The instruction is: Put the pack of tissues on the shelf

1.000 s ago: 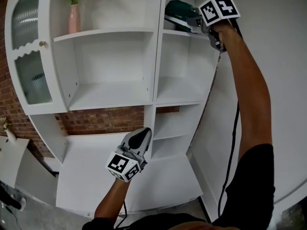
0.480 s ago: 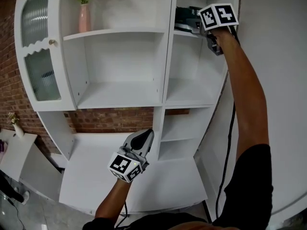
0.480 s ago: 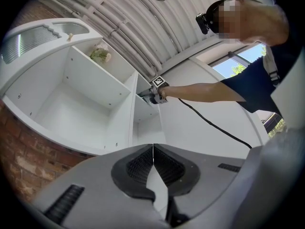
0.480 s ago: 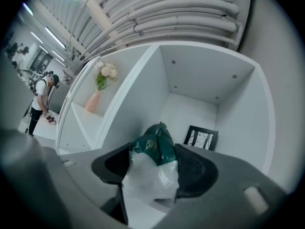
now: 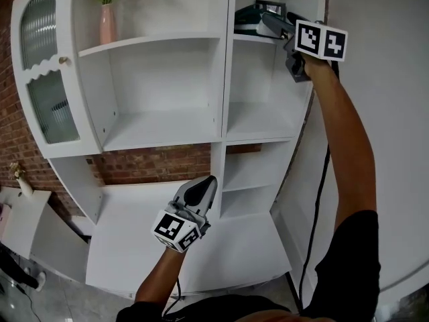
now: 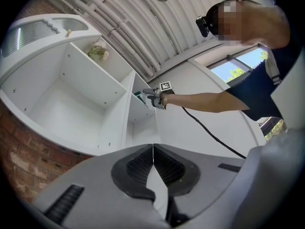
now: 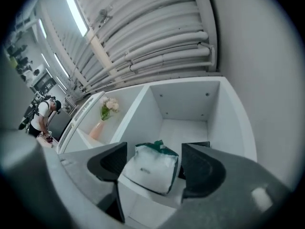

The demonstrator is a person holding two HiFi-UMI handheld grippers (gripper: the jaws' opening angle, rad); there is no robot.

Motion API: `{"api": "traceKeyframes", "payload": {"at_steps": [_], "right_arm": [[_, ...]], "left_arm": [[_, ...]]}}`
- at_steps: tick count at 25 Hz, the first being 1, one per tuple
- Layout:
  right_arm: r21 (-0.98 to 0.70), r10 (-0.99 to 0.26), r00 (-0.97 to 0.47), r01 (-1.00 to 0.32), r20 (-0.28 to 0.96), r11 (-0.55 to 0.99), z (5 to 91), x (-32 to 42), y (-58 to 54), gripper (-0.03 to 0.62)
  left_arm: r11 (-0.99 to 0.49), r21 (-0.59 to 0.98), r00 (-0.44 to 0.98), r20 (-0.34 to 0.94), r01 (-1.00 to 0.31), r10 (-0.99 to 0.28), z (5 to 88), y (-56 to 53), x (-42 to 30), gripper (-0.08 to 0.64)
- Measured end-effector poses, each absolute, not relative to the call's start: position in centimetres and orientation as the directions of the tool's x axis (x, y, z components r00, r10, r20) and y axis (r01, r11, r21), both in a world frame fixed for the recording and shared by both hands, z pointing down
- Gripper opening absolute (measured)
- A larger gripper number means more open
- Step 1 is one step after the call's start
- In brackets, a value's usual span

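The pack of tissues [image 5: 249, 17], white with a green top, lies on the top right shelf [image 5: 258, 39] of a white cabinet. In the right gripper view the pack [image 7: 151, 168] rests at the shelf's front edge [image 7: 143, 198]. My right gripper [image 5: 269, 24] is raised to that shelf and its jaws are opening. The pack sits between them [image 7: 155, 162] with a gap on each side, untouched by the pads. My left gripper [image 5: 203, 190] hangs low in front of the cabinet, shut and empty [image 6: 153, 149].
A pink vase [image 5: 106, 23] with a plant stands on the top left shelf. A glass-paned door [image 5: 41, 79] hangs open at the left. A dark object [image 7: 196, 145] lies behind the pack. A black cable [image 5: 322, 200] trails under my right arm. Brick wall [image 5: 154, 164] shows behind.
The right gripper's jaws have spread apart off the pack, and the gripper has drawn back a little to the right. The pack stays on the shelf. The left gripper has not moved.
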State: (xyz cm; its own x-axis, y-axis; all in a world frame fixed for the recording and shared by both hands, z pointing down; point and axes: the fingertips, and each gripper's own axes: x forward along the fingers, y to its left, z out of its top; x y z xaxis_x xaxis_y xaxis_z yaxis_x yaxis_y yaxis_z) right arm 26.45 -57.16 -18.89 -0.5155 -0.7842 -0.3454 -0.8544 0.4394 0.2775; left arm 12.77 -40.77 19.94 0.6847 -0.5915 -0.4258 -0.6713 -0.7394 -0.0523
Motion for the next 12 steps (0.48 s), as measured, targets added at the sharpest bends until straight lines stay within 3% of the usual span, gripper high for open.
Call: {"api": "traceKeyframes", "payload": {"at_steps": [6, 12], "right_arm": [[0.356, -0.714, -0.551, -0.832, -0.432, 0.427, -16.2, 26.8, -52.0, 0.317], [0.454, -0.648, -0.646, -0.756, -0.404, 0.471, -8.1, 24.7, -45.9, 0.144]], "left_arm": [[-0.758, -0.06, 0.696, -0.449, -0.649, -0.56, 18.2, -39.9, 14.3, 0.002], [-0.773, -0.07, 0.701, -0.478, -0.631, -0.529, 17.1, -39.3, 15.5, 0.002]]}}
